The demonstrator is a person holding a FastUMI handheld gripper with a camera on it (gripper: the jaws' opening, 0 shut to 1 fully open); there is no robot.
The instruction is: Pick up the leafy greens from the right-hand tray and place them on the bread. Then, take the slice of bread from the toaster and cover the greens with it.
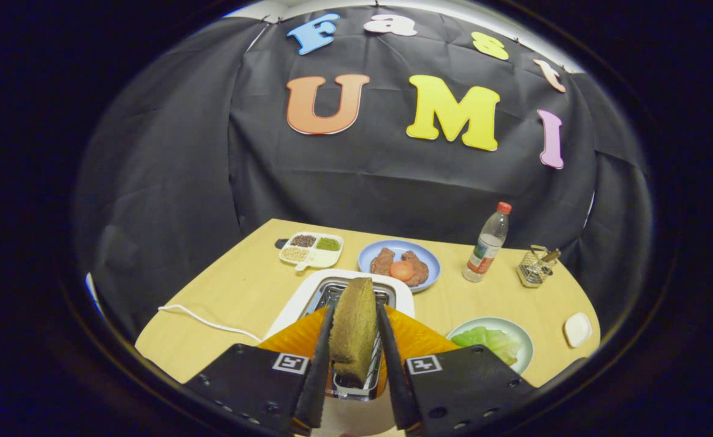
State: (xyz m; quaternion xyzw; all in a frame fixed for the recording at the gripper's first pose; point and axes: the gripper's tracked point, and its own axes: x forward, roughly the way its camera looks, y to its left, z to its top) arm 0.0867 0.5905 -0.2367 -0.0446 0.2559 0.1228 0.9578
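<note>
**Bread slice clamped over the toaster**

My gripper (354, 340) has both fingers pressed against the flat faces of the slice of bread (353, 328), one on each side, so it is clamped on the bread. The slice stands upright on edge between them, its lower end down at the toaster (308, 297) slot; I cannot tell whether it rests in the slot or is just clear of it. The toaster is white with a metal opening, right under my fingers, and one white cord (204, 321) runs from it leftward across the wooden table (253, 267).

The leafy greens (490, 341) lie on a pale plate (523, 340) just to the right of my right finger, near the table's front edge. Part of that plate is hidden behind the gripper body, so I cannot tell whether bread lies beneath the greens.

Beyond the toaster sits one blue plate (370, 258) holding two brownish pieces of food (384, 261) with one round red slice (401, 271) between them. Left of it is one white divided tray (324, 260) with four compartments; three hold dark, green and pale grains, and the fourth looks bare. To the right of the blue plate stands one clear bottle (487, 243) with a red cap, upright, and further right one small wire basket (535, 267) with something sticking out of it. One small white object (577, 329) lies near the table's right edge, well apart from the rest.

Nothing stands between the toaster and the plate of greens.
</note>
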